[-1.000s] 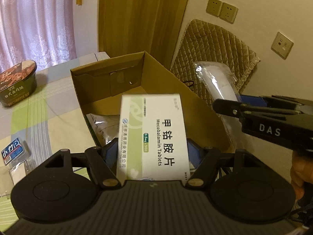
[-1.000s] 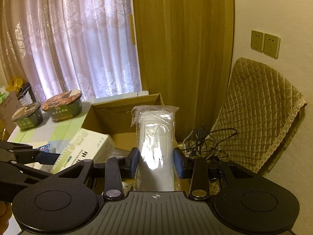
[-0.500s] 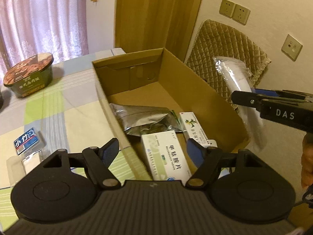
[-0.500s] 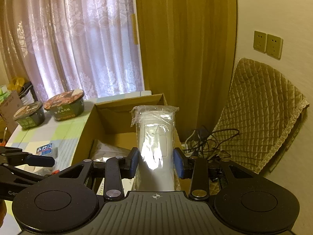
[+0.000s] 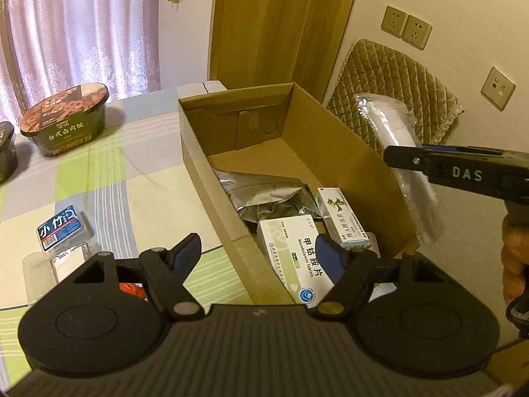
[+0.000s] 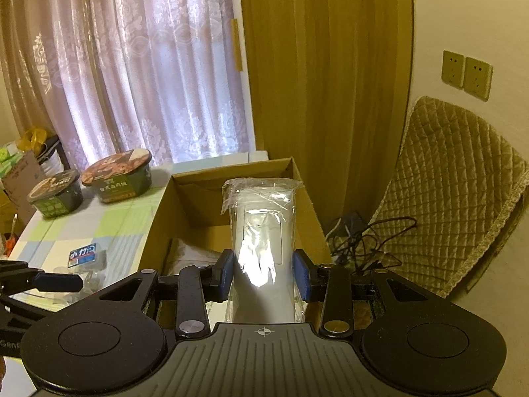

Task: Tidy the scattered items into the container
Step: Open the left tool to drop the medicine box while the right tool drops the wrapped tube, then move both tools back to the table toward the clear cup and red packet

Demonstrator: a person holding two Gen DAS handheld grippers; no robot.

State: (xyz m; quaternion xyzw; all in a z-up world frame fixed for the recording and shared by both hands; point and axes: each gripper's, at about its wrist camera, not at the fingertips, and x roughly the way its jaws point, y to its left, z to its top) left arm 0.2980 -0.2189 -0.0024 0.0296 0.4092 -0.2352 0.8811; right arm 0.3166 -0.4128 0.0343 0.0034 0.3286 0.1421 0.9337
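Clear-plastic-wrapped white rectangular pack (image 6: 263, 244), glare across its middle, sits clamped in the right gripper (image 6: 263, 276) at frame centre. Left gripper (image 5: 258, 254) jaws gape empty over the brown cardboard box (image 5: 344, 145).

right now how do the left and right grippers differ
The left gripper is open and empty above the cardboard box; the right gripper is shut on the plastic-wrapped white item. The left hangs over the box's near end, the right beside its far wall. Both have blue pads.
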